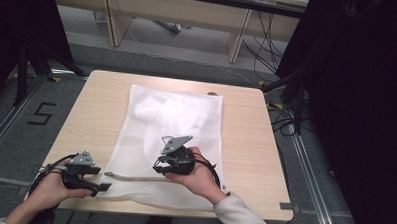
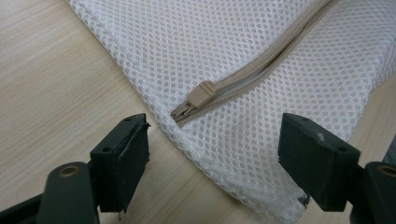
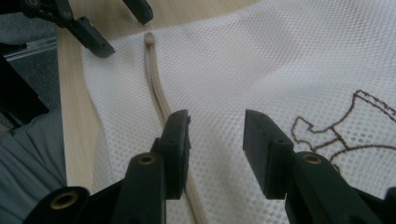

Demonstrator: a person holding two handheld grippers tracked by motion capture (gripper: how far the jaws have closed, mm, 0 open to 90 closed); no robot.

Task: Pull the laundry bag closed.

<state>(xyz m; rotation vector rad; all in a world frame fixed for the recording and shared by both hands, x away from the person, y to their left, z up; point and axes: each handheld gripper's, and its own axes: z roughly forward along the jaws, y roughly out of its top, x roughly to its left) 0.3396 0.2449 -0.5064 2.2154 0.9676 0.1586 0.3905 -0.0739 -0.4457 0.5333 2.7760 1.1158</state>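
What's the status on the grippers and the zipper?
Left gripper open, jaws either side of the zipper pull. Right gripper open over the mesh bag, beside the zipper. Zipper looks closed. Nothing in the way.

- A light wooden table (image 1: 101,113) with rounded corners is set on a grey floor (image 1: 313,196).
- A black "5" (image 1: 40,114) is marked on the floor at the table's left.
- Pale wooden furniture legs (image 1: 237,41) are seen beyond the table, with black cables (image 1: 264,44) trailed beside them.
- Black drapes (image 1: 366,113) are hung at the right, and dark stand legs (image 1: 38,56) are placed at the left.
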